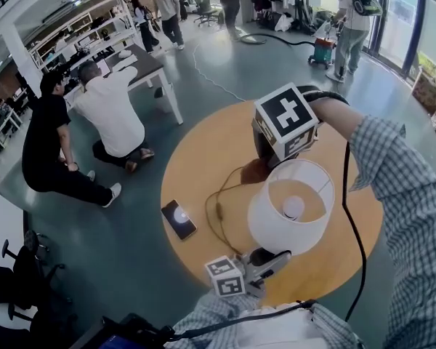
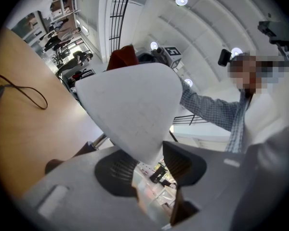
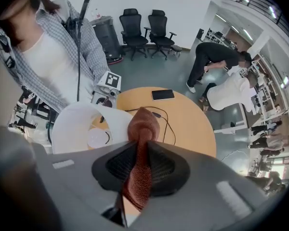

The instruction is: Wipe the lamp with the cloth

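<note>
A table lamp with a white shade [image 1: 276, 227] stands on the round wooden table [image 1: 203, 151], its bulb [image 1: 293, 207] visible from above. My left gripper [image 1: 280, 255] reaches in from the near side, and its jaws are closed on the shade's lower rim [image 2: 130, 105]. My right gripper [image 1: 265, 162] points down just beyond the shade's far edge, shut on a rust-red cloth [image 1: 256, 171]. In the right gripper view the cloth [image 3: 142, 129] sticks out from between the pads, next to the shade [image 3: 72, 124]. The cloth [image 2: 123, 59] also peeks over the shade in the left gripper view.
A black phone [image 1: 178, 219] lies on the table's left side, with the lamp's thin cord [image 1: 218, 209] looping beside it. A thick black cable [image 1: 352, 217] hangs along my right sleeve. Two people crouch on the floor at a white table [image 1: 149, 64], left.
</note>
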Motion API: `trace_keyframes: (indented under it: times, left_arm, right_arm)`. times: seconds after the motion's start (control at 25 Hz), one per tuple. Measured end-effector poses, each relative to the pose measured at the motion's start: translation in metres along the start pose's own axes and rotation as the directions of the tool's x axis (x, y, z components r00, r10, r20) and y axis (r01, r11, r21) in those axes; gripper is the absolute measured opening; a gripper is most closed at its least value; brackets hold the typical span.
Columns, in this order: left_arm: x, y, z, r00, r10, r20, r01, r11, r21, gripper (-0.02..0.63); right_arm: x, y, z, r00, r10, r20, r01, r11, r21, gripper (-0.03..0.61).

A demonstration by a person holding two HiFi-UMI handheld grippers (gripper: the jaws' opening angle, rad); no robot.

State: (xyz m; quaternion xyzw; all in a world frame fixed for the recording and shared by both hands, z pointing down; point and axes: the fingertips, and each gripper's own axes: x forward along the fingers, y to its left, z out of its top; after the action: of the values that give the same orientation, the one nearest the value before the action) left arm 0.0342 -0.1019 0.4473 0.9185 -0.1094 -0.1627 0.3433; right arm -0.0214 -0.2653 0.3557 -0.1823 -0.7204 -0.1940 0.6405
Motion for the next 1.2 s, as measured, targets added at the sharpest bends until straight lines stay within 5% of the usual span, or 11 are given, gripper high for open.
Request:
trace_keyframes:
  times: [0.56, 1.2]
  left_arm:
    - [-0.003, 0.005, -0.005, 1.000, -0.019, 0.013, 0.019, 1.000, 0.008, 0.164]
    - [0.002, 0.010, -0.008, 0.999, -0.048, 0.018, 0.048, 0.999, 0.005, 0.158]
  right_arm:
    - [0.057, -0.010, 0.007, 0.968, 0.153, -0.200, -0.147, 0.988, 0.040, 0.067]
    - [0.022, 0.024, 0.071, 0.990, 0.084, -0.110, -0.102, 0.979, -0.175, 0.067]
